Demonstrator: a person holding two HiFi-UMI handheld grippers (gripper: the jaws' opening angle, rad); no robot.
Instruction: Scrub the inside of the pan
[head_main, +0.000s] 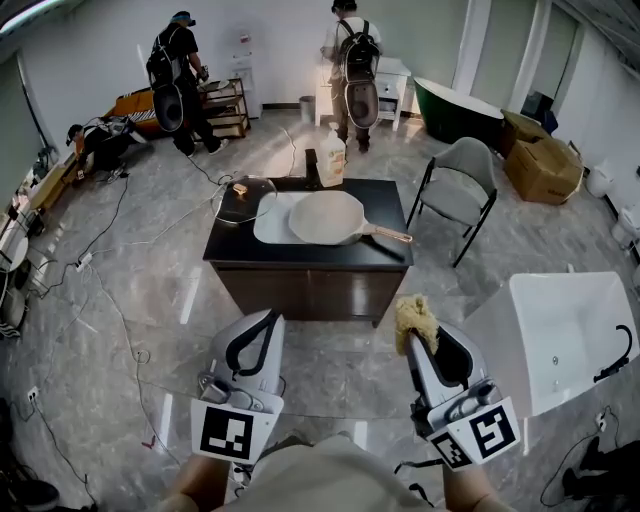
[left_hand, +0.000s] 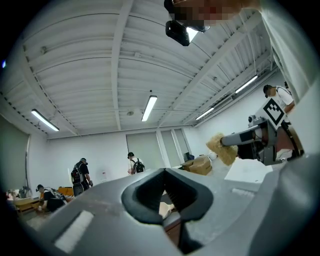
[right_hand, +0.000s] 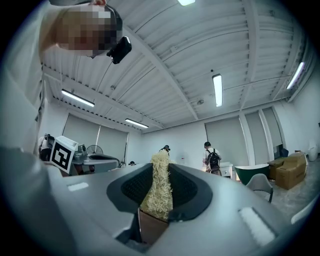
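The pan (head_main: 327, 217) is seen lying flat on a pale mat (head_main: 270, 222) on the dark table (head_main: 300, 256). Its long axis is laid across the table, and the handle (head_main: 388, 235) is pointed toward the right and slightly toward the camera. A glass lid (head_main: 243, 199) is set just left of it, a bottle (head_main: 331, 157) behind. Well short of the table, the left tongs (head_main: 262, 322) are held clenched on nothing, while a straw-coloured scrubber (head_main: 414, 314) is gripped in the right tongs (head_main: 412, 338).
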